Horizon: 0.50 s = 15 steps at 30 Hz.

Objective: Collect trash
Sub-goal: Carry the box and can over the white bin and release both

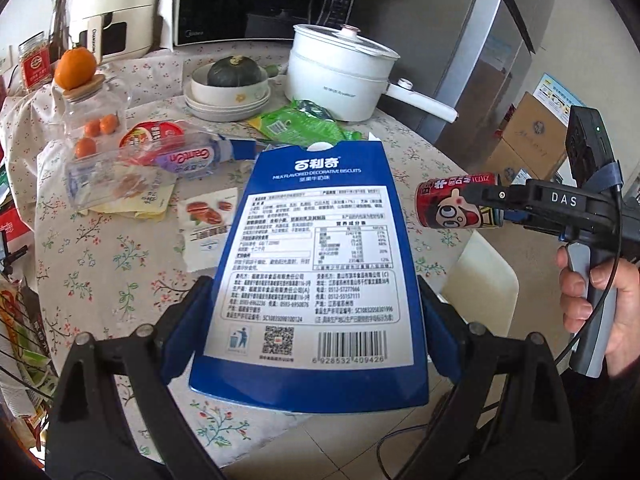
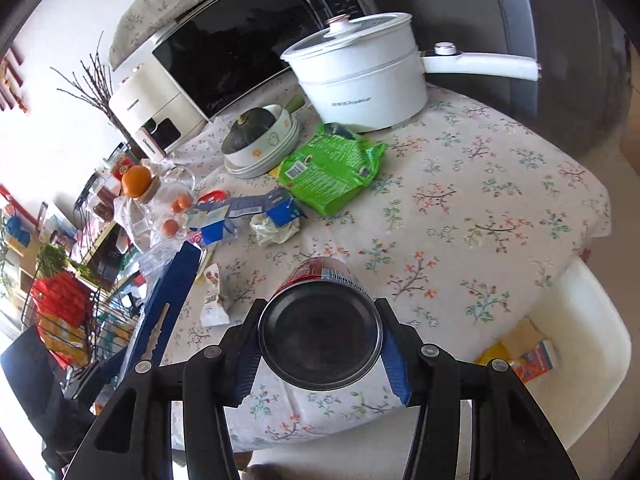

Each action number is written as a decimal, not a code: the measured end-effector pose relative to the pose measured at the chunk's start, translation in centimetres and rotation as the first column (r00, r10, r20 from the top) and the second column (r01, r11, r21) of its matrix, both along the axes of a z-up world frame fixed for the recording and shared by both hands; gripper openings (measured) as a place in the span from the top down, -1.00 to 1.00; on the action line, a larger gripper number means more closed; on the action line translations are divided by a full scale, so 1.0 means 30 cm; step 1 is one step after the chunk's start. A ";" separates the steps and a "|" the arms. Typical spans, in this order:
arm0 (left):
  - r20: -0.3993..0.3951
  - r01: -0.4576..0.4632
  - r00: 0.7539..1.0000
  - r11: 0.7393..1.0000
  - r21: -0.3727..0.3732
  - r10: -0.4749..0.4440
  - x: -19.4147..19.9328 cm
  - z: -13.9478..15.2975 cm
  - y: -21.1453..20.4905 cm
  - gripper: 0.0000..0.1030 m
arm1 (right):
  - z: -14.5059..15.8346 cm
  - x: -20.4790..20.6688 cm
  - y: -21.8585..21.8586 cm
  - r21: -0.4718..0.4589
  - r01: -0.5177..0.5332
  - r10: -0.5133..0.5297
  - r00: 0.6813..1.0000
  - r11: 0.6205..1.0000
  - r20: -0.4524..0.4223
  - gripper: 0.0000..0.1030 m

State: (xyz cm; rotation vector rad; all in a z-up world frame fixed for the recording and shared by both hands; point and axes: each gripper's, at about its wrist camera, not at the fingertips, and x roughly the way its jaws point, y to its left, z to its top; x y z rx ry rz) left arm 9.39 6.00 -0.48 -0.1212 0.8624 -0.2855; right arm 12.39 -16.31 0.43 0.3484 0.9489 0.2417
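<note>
My left gripper (image 1: 314,312) is shut on a blue biscuit box (image 1: 316,264), holding it above the table's near edge; the box shows edge-on in the right wrist view (image 2: 168,292). My right gripper (image 2: 320,332) is shut on a red drink can (image 2: 320,324), its base facing the camera; the can also shows in the left wrist view (image 1: 456,204), held off the table's right side. Left on the floral tablecloth (image 2: 460,200) are a green snack bag (image 2: 332,168), a crumpled tissue (image 2: 272,230), a blue carton (image 2: 256,210), a small white wrapper (image 1: 208,232) and a clear plastic bottle (image 1: 160,160).
A white electric pot (image 2: 360,76), a bowl with a dark squash (image 2: 256,136), a microwave (image 2: 248,44) and a jar topped by an orange (image 1: 80,92) stand at the back. A white chair (image 2: 580,340) with packets is at the right. A wire basket (image 2: 68,320) stands left.
</note>
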 end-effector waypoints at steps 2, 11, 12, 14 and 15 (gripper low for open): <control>0.000 0.058 0.998 0.998 0.003 -0.058 0.003 0.004 -0.083 -0.82 | 0.008 -0.031 -0.087 -0.009 0.046 -0.046 0.999 0.999 -0.006 -0.03; -0.060 0.349 0.936 0.937 0.024 -0.347 0.001 -0.038 -0.524 -0.82 | -0.026 -0.163 -0.463 -0.072 0.242 -0.245 0.969 0.968 -0.036 -0.03; -0.073 0.371 0.927 0.928 0.035 -0.368 0.002 -0.057 -0.571 -0.82 | -0.039 -0.178 -0.502 -0.083 0.258 -0.262 0.964 0.963 -0.043 -0.03; -0.102 0.407 0.910 0.912 0.050 -0.401 0.000 -0.099 -0.651 -0.82 | -0.065 -0.197 -0.571 -0.104 0.283 -0.290 0.955 0.954 -0.060 -0.03; -0.115 0.420 0.904 0.906 0.059 -0.411 0.003 -0.122 -0.687 -0.82 | -0.080 -0.209 -0.603 -0.110 0.290 -0.298 0.952 0.951 -0.067 -0.03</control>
